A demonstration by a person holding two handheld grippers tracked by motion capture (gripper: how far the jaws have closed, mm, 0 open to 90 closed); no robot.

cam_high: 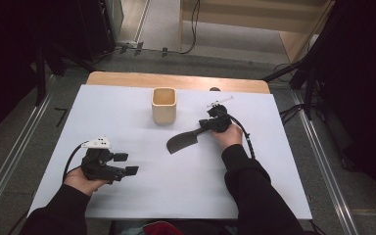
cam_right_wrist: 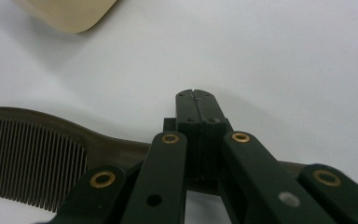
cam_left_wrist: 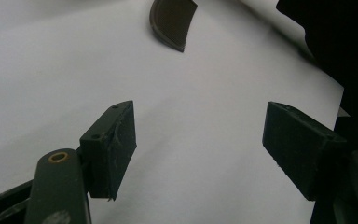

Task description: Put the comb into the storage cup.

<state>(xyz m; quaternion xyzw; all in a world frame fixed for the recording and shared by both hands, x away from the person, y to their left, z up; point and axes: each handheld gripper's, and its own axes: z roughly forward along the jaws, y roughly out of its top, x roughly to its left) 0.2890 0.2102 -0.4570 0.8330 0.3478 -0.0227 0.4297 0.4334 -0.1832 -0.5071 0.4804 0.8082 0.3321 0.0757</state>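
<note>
A wide white surface [cam_high: 176, 171] carries everything, with a strip of bare wood showing along its far edge. Taking the cup as the landmark: the cup [cam_high: 164, 105], a square-sided, pale wooden one, stands upright and open-topped near the far middle of the surface. Nearer the person and to the right of the cup lies a dark comb [cam_high: 182, 141], flat on the surface, its broad toothed end pointing away from the right hand; the fine teeth show plainly in the right gripper view. The right gripper [cam_high: 208, 125], held in the person's right hand [cam_high: 230, 134], sits just right of the cup's near corner with its fingers [cam_right_wrist: 186, 116] clenched tight over the comb's narrow handle, pads meeting with no gap. Well to the left of the cup and much nearer the person, the left gripper [cam_high: 126, 163] rests in the left hand [cam_high: 81, 181], its fingers [cam_left_wrist: 112, 144] released and spread wide above bare surface, grasping nothing.
</note>
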